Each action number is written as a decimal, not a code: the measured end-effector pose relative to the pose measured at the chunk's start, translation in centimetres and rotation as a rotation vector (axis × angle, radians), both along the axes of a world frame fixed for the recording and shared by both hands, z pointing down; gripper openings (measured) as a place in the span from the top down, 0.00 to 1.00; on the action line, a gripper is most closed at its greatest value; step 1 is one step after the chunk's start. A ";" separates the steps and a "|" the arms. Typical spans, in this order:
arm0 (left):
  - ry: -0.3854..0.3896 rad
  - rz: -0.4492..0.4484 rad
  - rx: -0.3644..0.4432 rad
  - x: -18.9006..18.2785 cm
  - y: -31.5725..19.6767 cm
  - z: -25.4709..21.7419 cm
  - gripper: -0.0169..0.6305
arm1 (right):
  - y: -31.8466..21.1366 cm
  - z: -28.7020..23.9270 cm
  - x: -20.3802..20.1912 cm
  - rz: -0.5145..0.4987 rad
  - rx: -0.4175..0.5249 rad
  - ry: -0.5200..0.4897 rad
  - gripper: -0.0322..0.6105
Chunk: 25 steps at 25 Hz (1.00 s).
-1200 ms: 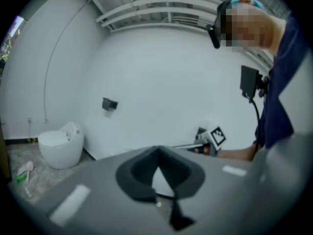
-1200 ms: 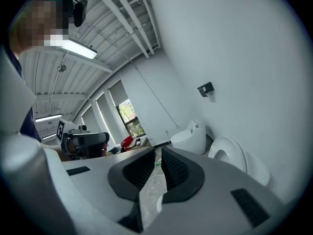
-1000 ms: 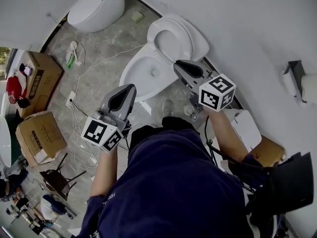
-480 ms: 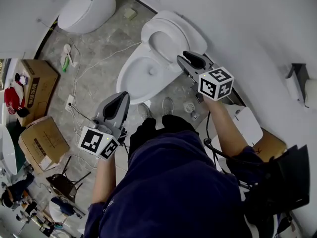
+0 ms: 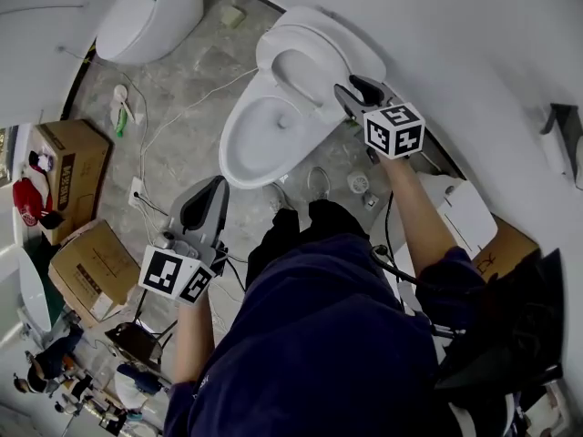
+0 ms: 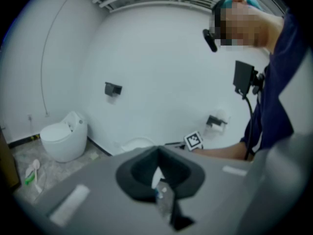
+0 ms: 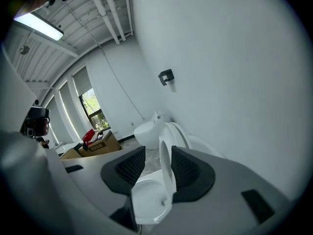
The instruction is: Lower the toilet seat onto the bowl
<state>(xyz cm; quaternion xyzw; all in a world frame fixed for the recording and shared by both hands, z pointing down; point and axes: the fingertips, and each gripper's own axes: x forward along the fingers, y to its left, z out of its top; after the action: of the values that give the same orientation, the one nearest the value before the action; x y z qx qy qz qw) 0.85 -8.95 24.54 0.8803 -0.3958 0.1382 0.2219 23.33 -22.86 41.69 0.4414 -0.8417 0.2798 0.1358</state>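
A white toilet bowl stands on the grey floor with its seat raised, leaning back toward the wall. My right gripper is at the seat's right edge. In the right gripper view the thin seat rim stands upright between the two black pads of that gripper. Its jaws are opening, and a gap shows beside the left pad. The bowl lies just below. My left gripper hangs back over the floor, away from the toilet, shut and holding nothing.
A second white toilet stands at the far left by the wall. Cardboard boxes and loose cables lie on the floor at left. The person's shoes are just in front of the bowl. A paper holder hangs on the wall.
My right gripper has moved forward to the raised seat's right edge. The left gripper has dropped back and lower, away from the bowl.
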 end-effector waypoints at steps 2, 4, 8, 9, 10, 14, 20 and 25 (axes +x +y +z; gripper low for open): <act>-0.011 -0.002 -0.005 -0.4 0.1 0.0 0.97 | -0.5 1.2 0.2 0.020 -0.004 0.006 0.73; -0.022 -0.003 -0.012 -0.4 0.3 0.2 0.97 | -0.8 2.4 0.6 0.033 -0.010 0.014 0.71; -0.038 -0.004 -0.037 -0.2 0.7 1.1 0.97 | -1.4 4.9 1.5 0.047 -0.030 0.037 0.69; -0.041 -0.003 -0.043 -0.2 0.7 1.3 0.97 | -1.6 5.4 1.6 0.050 -0.033 0.041 0.69; -0.044 -0.002 -0.049 -0.2 0.8 1.5 0.97 | -1.8 5.9 1.8 0.051 -0.037 0.044 0.69; -0.049 0.002 -0.072 0.1 1.1 2.0 0.97 | -1.9 7.8 2.1 0.048 -0.066 0.056 0.69; -0.046 0.018 -0.095 0.6 1.1 2.5 0.97 | -2.0 8.9 2.1 0.053 -0.069 0.095 0.70; -0.037 0.039 -0.108 1.3 1.1 3.0 0.97 | -2.0 9.0 2.0 0.053 -0.050 0.127 0.71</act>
<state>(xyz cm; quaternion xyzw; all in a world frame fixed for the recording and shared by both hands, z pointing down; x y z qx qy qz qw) 2.14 -7.81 27.56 0.8718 -0.3747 0.1798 0.2593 25.28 -24.86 50.67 0.4767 -0.8122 0.2758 0.1925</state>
